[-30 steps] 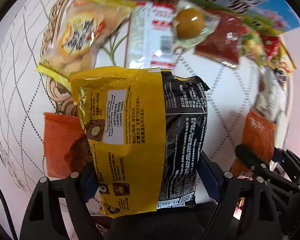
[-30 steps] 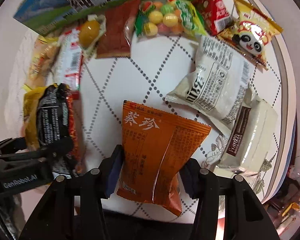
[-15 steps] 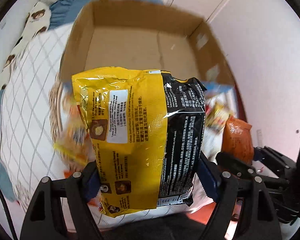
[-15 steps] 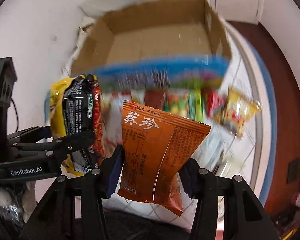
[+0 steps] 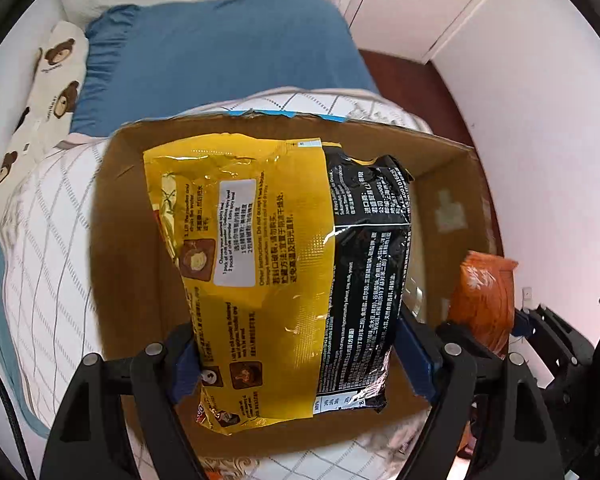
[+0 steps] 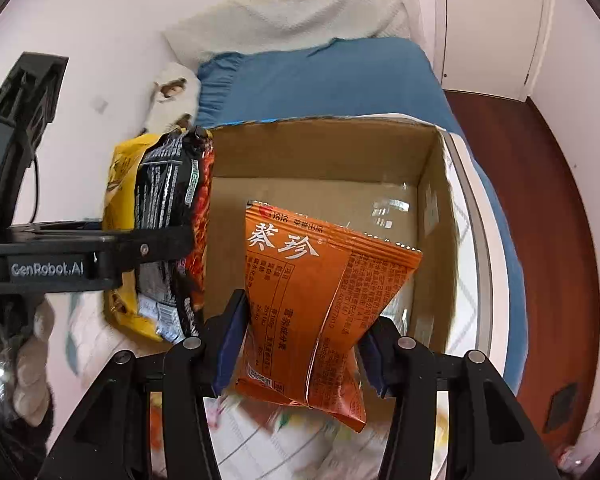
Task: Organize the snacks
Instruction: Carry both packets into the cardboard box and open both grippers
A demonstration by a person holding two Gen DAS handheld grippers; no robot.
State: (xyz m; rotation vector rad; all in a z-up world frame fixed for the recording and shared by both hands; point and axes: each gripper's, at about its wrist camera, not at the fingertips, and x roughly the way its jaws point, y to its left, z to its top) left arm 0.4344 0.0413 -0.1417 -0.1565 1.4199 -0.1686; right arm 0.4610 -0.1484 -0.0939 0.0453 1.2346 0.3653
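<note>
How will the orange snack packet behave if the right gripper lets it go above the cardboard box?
The orange snack packet looks light and puffy, so it would probably drop softly. Its film creases where the right gripper pinches it, so it is likely floppy. The cardboard box beneath looks empty, so it should land flat.

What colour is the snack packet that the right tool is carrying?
Orange, with white characters on it; the snack packet shows best in the right wrist view.
</note>
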